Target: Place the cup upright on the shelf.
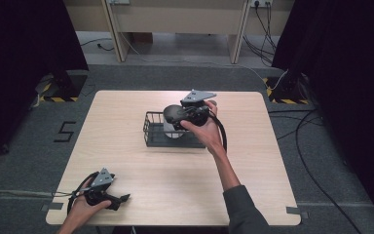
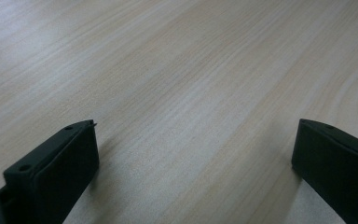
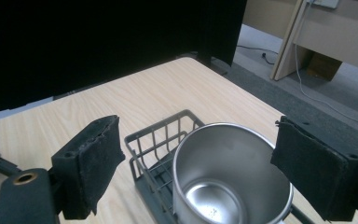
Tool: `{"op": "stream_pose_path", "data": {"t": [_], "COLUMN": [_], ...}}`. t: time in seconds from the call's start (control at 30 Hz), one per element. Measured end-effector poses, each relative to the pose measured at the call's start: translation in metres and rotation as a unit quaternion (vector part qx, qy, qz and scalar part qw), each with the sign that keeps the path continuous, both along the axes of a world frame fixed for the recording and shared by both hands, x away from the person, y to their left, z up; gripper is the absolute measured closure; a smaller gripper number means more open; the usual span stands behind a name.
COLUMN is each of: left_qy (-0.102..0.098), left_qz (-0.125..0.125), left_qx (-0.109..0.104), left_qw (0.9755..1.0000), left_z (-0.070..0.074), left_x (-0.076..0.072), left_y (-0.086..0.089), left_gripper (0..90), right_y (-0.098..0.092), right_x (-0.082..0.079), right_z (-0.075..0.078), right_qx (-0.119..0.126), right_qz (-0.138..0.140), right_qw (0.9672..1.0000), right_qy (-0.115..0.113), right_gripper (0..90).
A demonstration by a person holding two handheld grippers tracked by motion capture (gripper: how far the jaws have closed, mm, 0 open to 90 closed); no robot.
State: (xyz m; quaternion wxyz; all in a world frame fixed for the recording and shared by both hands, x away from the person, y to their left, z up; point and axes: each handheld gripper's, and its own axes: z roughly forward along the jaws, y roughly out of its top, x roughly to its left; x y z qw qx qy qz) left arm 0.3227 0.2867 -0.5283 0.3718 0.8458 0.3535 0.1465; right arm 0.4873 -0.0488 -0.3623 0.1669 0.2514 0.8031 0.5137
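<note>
Cup: the steel cup [image 3: 230, 177] stood upright inside the wire basket [image 1: 152, 127], mid-table.
Right gripper [image 3: 200, 163]: my jaws were spread wide, one on either side of the rim — touching nothing.
Left gripper [image 1: 108, 192]: jaws apart, idle over bare table [image 2: 177, 84] at the near corner.
Progress: cup sat in the basket — whether I was about to grip it or had let go, I could not tell.
</note>
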Motion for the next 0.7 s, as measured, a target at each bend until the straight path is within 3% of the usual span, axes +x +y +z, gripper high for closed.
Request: {"op": "stream_pose_path", "data": {"t": [0.47, 0.7], "left_qy": [0.000, -0.001], "left_qz": [0.000, 0.000], "left_qx": [0.001, 0.001], "left_qw": [1.0000, 1.0000], "left_z": [0.000, 0.000], "left_x": [0.000, 0.000], "left_y": [0.000, 0.000], "left_gripper": [0.0, 0.0], "right_y": [-0.024, -0.032], "right_x": [-0.034, -0.048], "right_z": [-0.002, -0.012], "right_qx": [0.013, 0.013], "right_qz": [-0.008, -0.006], "right_qw": [0.9999, 0.9999], "right_qy": [-0.007, -0.005], "right_gripper": [15.5, 15.7]}}
